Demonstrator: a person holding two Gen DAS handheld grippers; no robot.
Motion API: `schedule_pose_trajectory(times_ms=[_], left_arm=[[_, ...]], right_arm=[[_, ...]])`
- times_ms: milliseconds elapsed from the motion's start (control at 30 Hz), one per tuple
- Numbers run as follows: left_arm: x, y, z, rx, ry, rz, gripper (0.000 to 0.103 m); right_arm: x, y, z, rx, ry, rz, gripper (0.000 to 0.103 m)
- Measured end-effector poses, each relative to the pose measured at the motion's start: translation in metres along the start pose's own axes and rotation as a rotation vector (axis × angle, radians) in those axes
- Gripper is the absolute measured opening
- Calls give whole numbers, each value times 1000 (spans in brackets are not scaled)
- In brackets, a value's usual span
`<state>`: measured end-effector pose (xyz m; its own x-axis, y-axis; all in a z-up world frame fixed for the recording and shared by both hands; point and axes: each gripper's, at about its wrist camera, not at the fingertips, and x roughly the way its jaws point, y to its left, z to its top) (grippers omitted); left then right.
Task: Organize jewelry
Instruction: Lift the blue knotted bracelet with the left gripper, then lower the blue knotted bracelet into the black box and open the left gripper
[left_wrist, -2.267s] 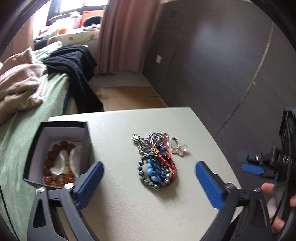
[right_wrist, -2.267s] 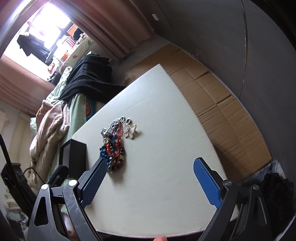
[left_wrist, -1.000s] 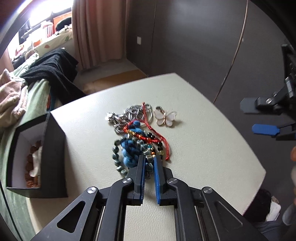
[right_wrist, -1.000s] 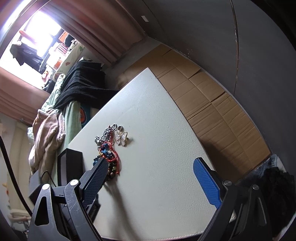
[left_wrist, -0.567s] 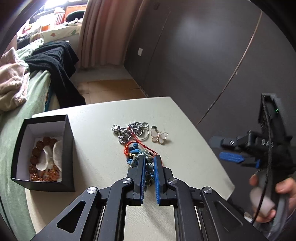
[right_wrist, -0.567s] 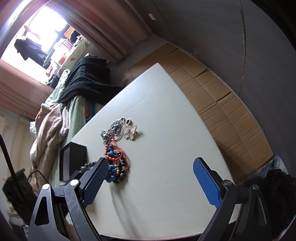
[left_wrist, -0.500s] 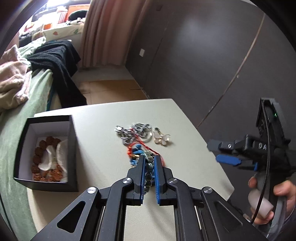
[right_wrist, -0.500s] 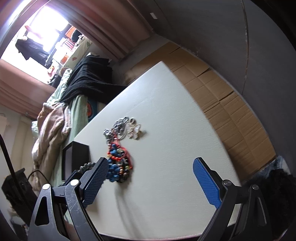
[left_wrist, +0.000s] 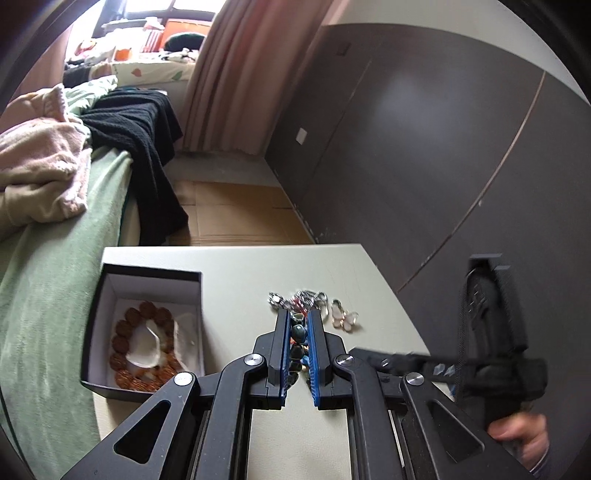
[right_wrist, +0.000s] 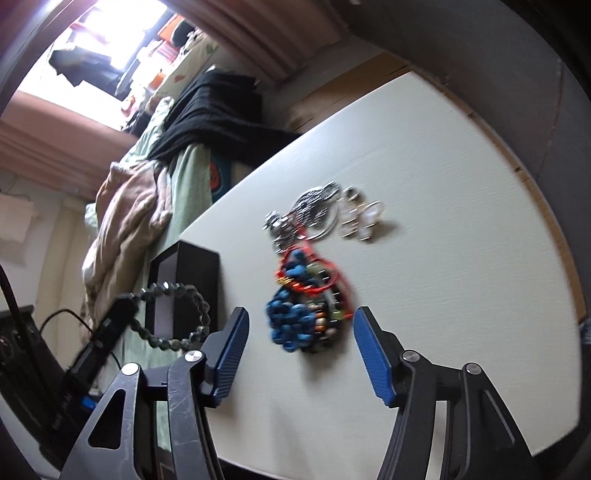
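Note:
My left gripper is shut on a dark grey-green beaded bracelet, lifted above the table. In the right wrist view that bracelet hangs as a loop from the left gripper beside the black jewelry box. The box is open and holds a brown bead bracelet. A pile of blue, red and mixed bead bracelets lies on the white table, with a silver chain and a butterfly pendant beyond it. My right gripper is open, close over the pile.
A bed with a green cover, a pink blanket and a black garment lies left of the table. A dark wall stands on the right. The table's edges are near on all sides.
My left gripper closed on the grey-green bracelet and lifted it off the pile toward the box. My right gripper moved down and in, close to the remaining pile.

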<state>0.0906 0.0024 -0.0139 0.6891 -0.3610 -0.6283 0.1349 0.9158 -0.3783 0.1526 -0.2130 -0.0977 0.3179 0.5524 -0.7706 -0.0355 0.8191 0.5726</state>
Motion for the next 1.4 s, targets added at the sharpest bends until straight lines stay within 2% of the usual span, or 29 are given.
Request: schedule_pose_trajectory(times_ms=[267, 300, 433, 500, 533, 567, 967, 1167, 1233, 1267, 1300, 1333, 1367, 1400], left_arm=[[-15, 20, 8, -47, -41, 1, 9], [-19, 22, 9, -50, -47, 2, 9], [-26, 25, 10, -52, -59, 10, 9], [-29, 27, 9, -55, -63, 12, 9], [-31, 27, 9, -56, -65, 12, 9], [-33, 27, 8, -57, -69, 12, 9], [-56, 41, 8, -109, -134, 38, 9], [-54, 50, 11, -115, -157, 89, 9], [-51, 55, 14, -127, -143, 100, 12], [-49, 58, 16, -137, -129, 103, 20], [-46, 63, 18, -156, -113, 109, 38], [-45, 67, 18, -172, -111, 112, 50], [-47, 72, 19, -191, -125, 117, 68], [-51, 77, 19, -208, -151, 128, 77]], right_arm=[[36, 23, 3, -67, 36, -64, 57], [42, 26, 3, -79, 50, -71, 54], [59, 34, 0, -139, 86, -146, 29], [58, 36, -1, -159, 73, -150, 24], [54, 37, -1, -158, 68, -139, 17], [49, 37, -1, -153, 58, -115, 16], [-7, 42, -3, -54, -88, 223, 16], [-5, 71, -4, -57, -137, 333, 16], [-1, 77, -4, -58, -136, 354, 16], [3, 82, -4, -59, -134, 369, 16], [5, 84, -5, -58, -132, 380, 16], [9, 89, -5, -54, -130, 397, 16], [12, 92, -5, -52, -129, 410, 16], [16, 96, -4, -49, -129, 428, 16]])
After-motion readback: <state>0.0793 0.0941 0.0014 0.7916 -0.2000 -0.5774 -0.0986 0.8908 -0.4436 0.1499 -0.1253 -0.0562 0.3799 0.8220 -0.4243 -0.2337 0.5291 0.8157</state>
